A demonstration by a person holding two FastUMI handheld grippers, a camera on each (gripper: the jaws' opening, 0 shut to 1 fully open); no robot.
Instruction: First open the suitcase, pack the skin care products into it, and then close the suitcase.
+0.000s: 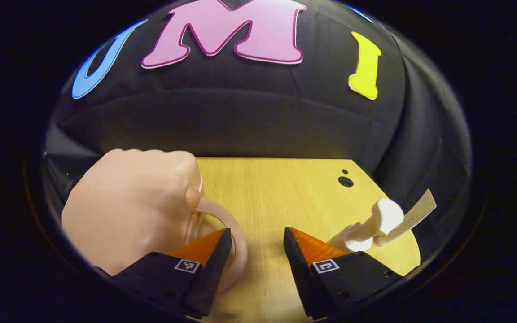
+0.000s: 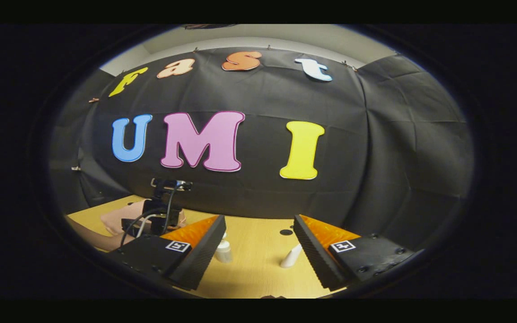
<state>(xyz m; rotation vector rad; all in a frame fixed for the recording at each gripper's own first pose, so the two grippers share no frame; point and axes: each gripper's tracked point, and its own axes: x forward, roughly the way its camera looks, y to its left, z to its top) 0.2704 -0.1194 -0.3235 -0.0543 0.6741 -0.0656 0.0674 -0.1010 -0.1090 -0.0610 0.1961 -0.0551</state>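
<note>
In the left gripper view a pale pink suitcase [image 1: 128, 211] lies shut on the wooden table [image 1: 276, 188] at the left, its curved handle [image 1: 240, 242] looping toward me. My left gripper [image 1: 257, 237] is open, its left finger right at the handle and nothing between the fingers. A white pump bottle [image 1: 366, 229] and a cream tube [image 1: 415, 215] lie to the right. In the right gripper view my right gripper [image 2: 258, 224] hangs open above the table. Beyond it stand a small white bottle [image 2: 223, 249] and a white tube [image 2: 291, 256]. The left gripper device [image 2: 159, 215] sits at the suitcase [image 2: 117, 220].
The table's far edge meets the black cloth wall. A round cable hole [image 1: 345, 181] lies near the table's far right corner, also visible as the hole [image 2: 286, 232] in the right gripper view. A person's arm [image 2: 92, 237] reaches in from the left.
</note>
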